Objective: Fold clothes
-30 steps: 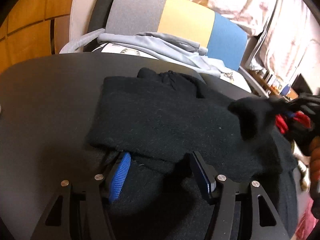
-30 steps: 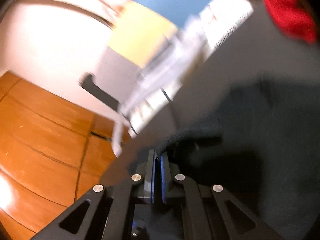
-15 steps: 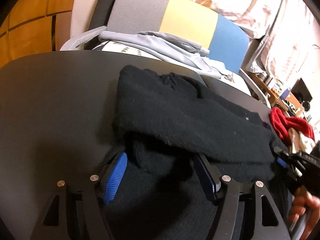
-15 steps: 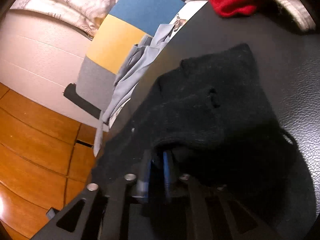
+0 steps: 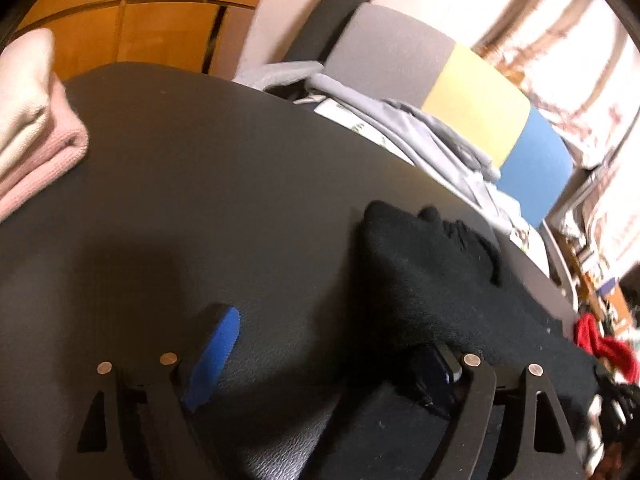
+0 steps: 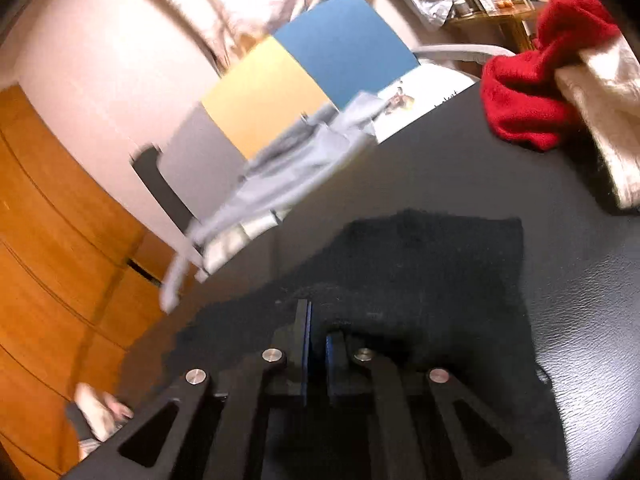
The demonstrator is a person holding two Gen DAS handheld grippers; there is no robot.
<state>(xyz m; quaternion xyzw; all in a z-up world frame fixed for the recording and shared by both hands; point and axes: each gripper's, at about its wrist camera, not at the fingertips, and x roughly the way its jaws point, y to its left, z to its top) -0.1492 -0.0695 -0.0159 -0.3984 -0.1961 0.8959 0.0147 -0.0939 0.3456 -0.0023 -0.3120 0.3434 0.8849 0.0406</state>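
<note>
Knitwear, a black fuzzy sweater [image 6: 432, 264], lies bunched on the dark leather-look tabletop [image 5: 208, 200]. Right gripper [image 6: 316, 340] pinches its near fold; left gripper [image 5: 324, 352], spread wide, has it draped over its right finger.

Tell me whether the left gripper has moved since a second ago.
Yes. The left gripper has swung left: the black garment sat between its fingers, now only over the right one, and the chair sits further right.

Fuzzy matt black knit garment [image 6: 440, 264] on a grained, faintly glossy leather-like black table [image 5: 224, 184]; polished wood floor [image 6: 44, 248].
</note>
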